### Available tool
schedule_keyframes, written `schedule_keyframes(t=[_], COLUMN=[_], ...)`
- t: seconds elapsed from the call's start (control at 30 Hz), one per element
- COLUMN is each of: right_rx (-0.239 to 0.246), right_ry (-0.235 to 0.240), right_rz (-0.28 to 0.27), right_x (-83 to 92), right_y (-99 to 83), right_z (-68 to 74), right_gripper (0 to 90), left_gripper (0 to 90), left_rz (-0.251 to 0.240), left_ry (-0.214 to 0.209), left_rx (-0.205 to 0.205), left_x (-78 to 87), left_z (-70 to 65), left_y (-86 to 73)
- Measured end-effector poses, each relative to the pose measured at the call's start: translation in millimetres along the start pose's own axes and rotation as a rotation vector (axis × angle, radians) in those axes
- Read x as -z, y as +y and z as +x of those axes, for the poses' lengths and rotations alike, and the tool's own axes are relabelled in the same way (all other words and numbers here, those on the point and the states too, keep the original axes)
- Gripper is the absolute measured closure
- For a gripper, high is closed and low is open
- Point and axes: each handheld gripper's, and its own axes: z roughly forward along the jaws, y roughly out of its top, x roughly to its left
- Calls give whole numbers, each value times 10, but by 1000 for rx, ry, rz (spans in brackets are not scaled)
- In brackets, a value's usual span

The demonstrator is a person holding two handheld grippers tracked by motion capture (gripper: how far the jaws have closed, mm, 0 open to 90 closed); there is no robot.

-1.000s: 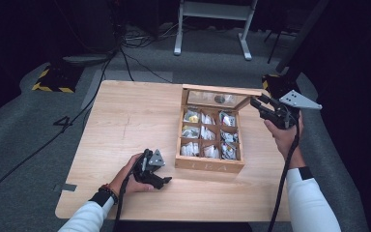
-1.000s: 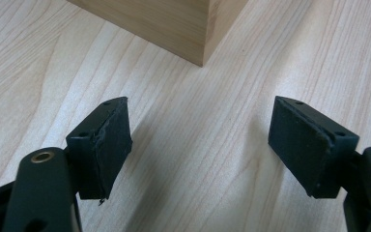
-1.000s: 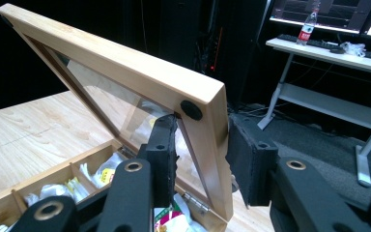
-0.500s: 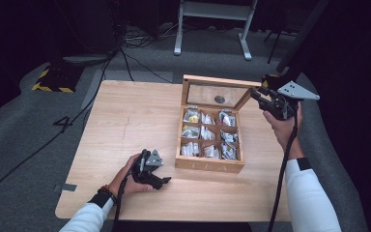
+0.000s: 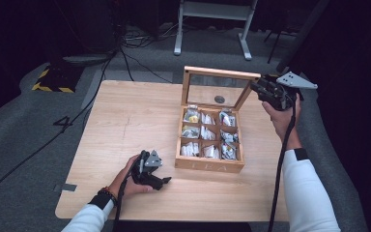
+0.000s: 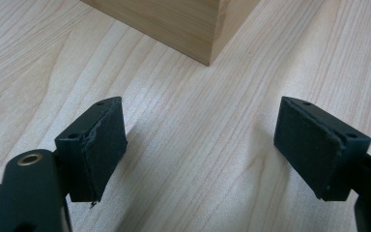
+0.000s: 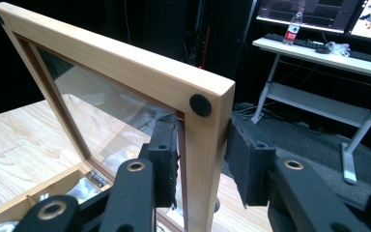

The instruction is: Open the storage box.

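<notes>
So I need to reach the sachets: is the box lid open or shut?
Open. The lid stands about upright behind the box, compartments uncovered, and the right gripper has its jaws around the lid's side frame.

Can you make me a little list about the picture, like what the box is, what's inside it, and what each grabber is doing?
box: wooden box with nine small compartments, on the wooden table
lid: glass-paned lid, open and standing nearly upright
inside: small wrapped packets in the compartments; what they are is too small to tell
right gripper: right gripper with its jaws on either side of the lid's side frame, near the top corner
left gripper: left gripper open, low over the table just off the box's near left corner, holding nothing
</notes>
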Motion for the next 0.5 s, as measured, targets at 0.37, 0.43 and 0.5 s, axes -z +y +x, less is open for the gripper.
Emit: schedule_keyframes(t=[0.37,0.43,0.5], right_rx=[-18,-25,-29], right_ry=[-30,-30,-28], right_rz=[22,29,34], right_x=[-156,-194,-217], right_y=[75,94,106], right_z=[-73,-102,-121], right_gripper=[653,654,654], left_gripper=[192,192,192], left_rz=[0,-1,0], left_ry=[1,1,1], left_rx=[1,1,1], left_x=[0,0,0], left_z=[-1,-2,-2], left_y=[0,-1,-1])
